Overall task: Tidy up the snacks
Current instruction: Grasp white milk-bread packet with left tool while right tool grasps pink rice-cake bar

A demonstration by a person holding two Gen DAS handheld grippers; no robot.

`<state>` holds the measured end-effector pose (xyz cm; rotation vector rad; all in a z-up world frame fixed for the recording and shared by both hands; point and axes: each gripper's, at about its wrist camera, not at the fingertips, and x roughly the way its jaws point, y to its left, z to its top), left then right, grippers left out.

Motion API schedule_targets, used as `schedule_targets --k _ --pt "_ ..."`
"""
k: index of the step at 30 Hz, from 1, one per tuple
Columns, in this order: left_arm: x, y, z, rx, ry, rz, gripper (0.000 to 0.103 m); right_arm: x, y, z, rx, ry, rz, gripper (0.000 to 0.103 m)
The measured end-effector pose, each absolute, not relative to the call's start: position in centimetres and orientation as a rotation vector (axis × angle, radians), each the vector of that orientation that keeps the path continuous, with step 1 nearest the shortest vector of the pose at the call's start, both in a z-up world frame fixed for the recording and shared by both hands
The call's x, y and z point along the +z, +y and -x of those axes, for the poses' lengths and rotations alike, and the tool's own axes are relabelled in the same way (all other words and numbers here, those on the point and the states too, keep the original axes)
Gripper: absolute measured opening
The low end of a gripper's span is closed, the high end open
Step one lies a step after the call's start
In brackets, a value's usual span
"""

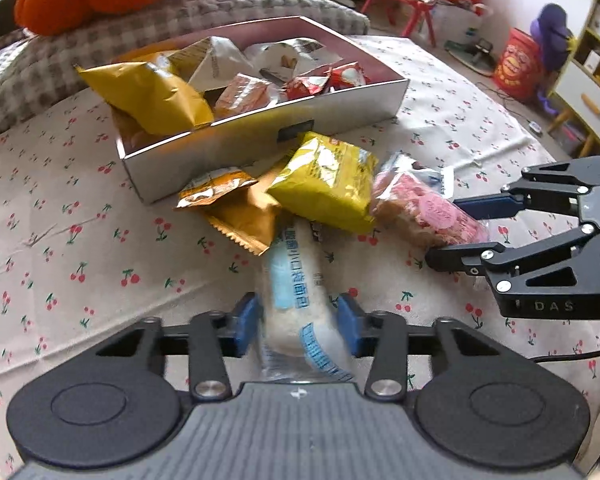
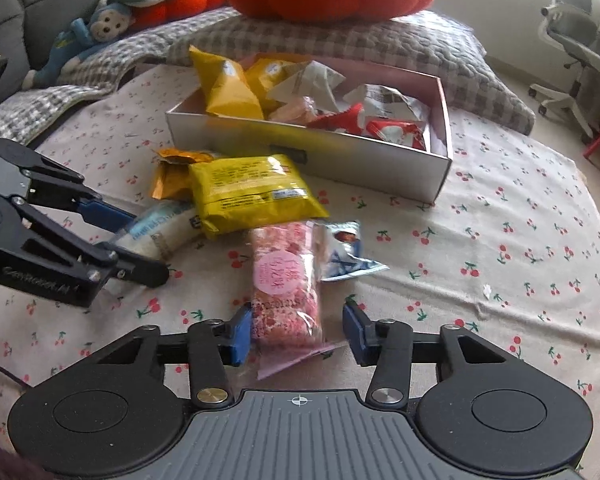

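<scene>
We have both grippers down on the cherry-print bedspread, each straddling a snack. Our left gripper has its blue pads narrowed around the near end of the white-and-blue bread packet; the left pad touches the wrapper, but we cannot tell whether the right one presses yet. Our right gripper brackets the pink snack bar: its left pad touches the wrapper, its right pad stands just clear, so no grip there. Just beyond, the yellow packet lies over the far ends of both, with an orange foil packet to its left and a small blue-and-white sachet right of the pink bar. Farther back sits the white cardboard box, already loaded with yellow, white and red packets.
</scene>
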<state>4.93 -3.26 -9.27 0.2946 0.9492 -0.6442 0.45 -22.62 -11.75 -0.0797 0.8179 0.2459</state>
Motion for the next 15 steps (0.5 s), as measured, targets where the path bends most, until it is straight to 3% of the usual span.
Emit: schedule_targets --k 10,15 --pt "-9.4 -1.3 -2.6 -0.615 0.944 -0.298 0.033 -11.5 -22.5 1.8 0.320 0.855 0.093 0.043" --pt "-9.6 -0.8 -1.6 -0.632 0.900 -0.315 0.036 -11.7 -22.7 2.3 0.307 0.838 0.082 0.047"
